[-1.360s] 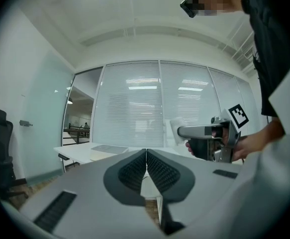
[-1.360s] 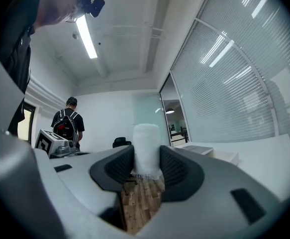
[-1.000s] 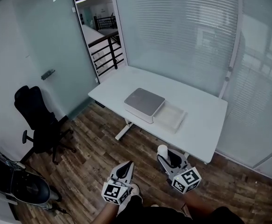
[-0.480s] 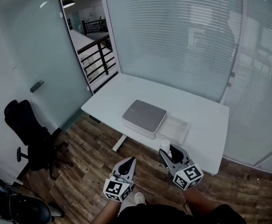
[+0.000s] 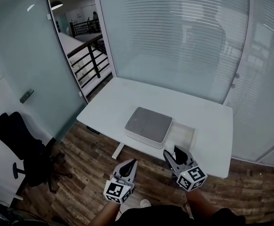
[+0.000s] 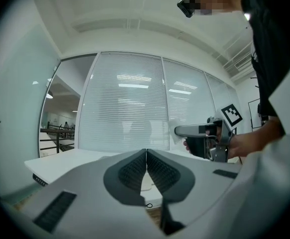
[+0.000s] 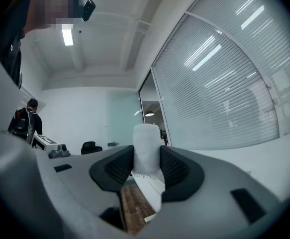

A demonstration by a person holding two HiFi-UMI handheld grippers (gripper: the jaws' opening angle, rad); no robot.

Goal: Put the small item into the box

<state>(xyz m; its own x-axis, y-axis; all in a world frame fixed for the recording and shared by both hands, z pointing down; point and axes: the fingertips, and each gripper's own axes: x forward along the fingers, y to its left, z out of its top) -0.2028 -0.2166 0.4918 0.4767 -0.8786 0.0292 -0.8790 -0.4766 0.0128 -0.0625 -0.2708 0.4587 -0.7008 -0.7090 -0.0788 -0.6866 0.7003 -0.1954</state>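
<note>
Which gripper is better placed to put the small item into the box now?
Right. The right gripper is shut on the white item and sits just short of the box on its open side. The left gripper is shut, empty, and farther off.

Bright, even ceiling light point(image 7: 67, 35); gripper views bulge, corners dark.

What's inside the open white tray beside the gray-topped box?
Nothing visible: the tray looks bare. Its near edge is partly covered by the right gripper, shut on a small white item.
</note>
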